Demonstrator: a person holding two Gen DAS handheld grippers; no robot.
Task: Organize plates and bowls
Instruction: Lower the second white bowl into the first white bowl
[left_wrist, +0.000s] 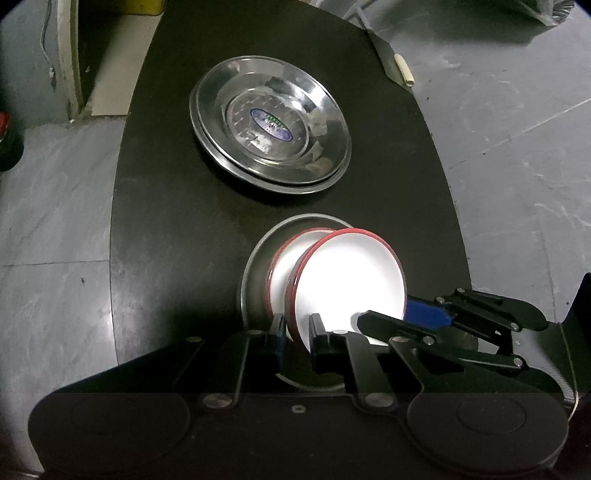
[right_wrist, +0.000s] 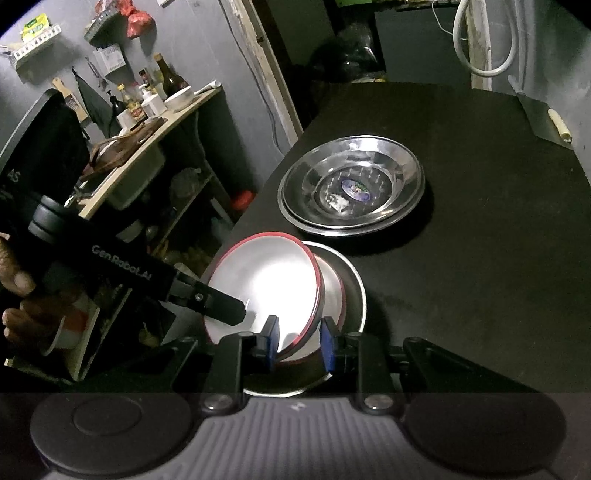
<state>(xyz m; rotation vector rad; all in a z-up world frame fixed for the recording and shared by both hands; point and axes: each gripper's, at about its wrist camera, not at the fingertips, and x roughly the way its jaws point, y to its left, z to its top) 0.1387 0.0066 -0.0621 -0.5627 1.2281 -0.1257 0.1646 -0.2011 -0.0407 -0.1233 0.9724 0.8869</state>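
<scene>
Nesting stage: left tongs (left_wrist: 297, 334) and right tongs (right_wrist: 299, 341) both clamp the tilted red-rimmed bowl's (left_wrist: 351, 280) rim (steel dish (left_wrist: 255, 258) beneath); judged next, level it down squarely.

the left gripper (right_wrist: 236, 314) body reads "gen robot.ai" in pale letters.

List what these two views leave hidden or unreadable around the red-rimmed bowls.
- Left wrist view: the upper red-rimmed bowl glares white, so its inside is washed out.
- Both views: the steel plate under the bowls is mostly covered by them and the claws.
- Right wrist view: the sticker in the stacked steel plates is too small to read.
</scene>
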